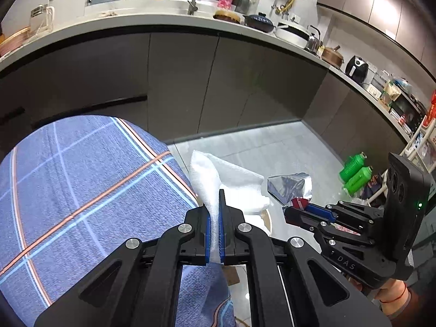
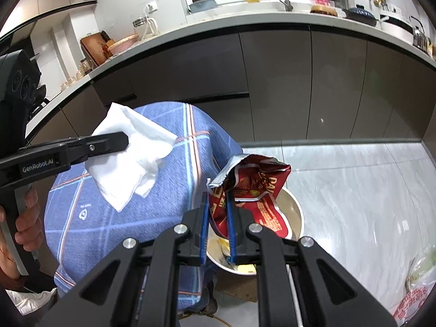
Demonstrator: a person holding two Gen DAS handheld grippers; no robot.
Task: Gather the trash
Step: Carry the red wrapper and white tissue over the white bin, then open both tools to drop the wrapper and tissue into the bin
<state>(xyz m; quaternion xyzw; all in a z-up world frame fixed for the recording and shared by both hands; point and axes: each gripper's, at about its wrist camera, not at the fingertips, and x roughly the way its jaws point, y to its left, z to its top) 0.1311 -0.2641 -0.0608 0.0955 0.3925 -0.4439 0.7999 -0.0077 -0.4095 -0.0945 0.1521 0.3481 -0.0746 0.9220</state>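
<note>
My left gripper (image 1: 214, 218) is shut on a crumpled white paper napkin (image 1: 218, 174), which hangs beside blue plaid fabric (image 1: 81, 190). In the right wrist view the same gripper (image 2: 122, 141) holds the napkin (image 2: 130, 163) up at the left. My right gripper (image 2: 218, 218) is shut on a red snack bag with a silver inside (image 2: 256, 185). The bag hangs over a metal bowl (image 2: 297, 212) on the floor that holds some scraps. In the left wrist view the right gripper (image 1: 294, 212) and the bag (image 1: 288, 185) show at the right.
Dark cabinets under a white counter (image 2: 299, 13) crowded with pots run along the back. Grey tile floor (image 2: 354, 179) spreads to the right. Two green bottles (image 1: 354, 171) stand by a rack. A plastic bag (image 2: 417, 286) lies at the lower right. A hand (image 2: 24, 223) grips the left handle.
</note>
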